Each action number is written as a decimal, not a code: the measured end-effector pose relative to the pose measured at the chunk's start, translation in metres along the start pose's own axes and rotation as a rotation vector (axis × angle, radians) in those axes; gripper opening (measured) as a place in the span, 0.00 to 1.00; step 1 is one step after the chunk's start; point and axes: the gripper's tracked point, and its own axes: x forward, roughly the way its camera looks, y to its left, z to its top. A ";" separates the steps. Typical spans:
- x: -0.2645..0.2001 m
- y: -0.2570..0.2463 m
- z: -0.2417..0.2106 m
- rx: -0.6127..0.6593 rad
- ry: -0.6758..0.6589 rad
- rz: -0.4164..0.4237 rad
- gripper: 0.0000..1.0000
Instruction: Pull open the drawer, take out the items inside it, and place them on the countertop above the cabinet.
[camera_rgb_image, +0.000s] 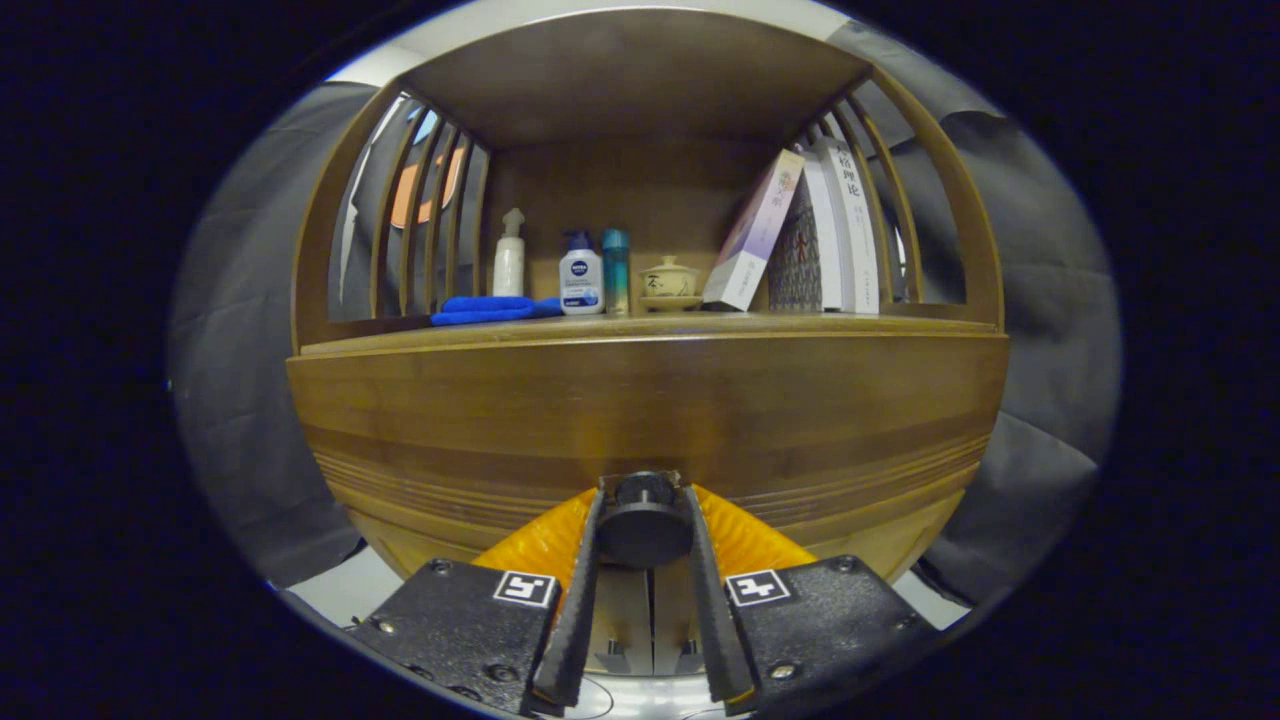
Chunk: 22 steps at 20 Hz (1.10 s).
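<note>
Gripper (645, 500) level, pointed straight at drawer (640, 420) front, fingers clamped either side of its round knob (645, 525), drawer looks closed, countertop (640, 325) above w/ blue cloth (490, 309), bottles (580, 275), lidded cup (669, 280), books (800, 235).

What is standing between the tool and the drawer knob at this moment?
Nothing visible. The tool has one finger on each side of the round dark knob on the wooden drawer front, apparently pressing it. The countertop above carries bottles, a blue cloth and books, with bare wood near its front edge.
</note>
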 end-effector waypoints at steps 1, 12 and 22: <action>0.000 0.000 -0.001 0.004 0.005 0.003 0.48; -0.061 -0.004 -0.011 0.010 0.021 0.031 0.39; -0.147 -0.007 -0.034 -0.035 0.023 0.061 0.39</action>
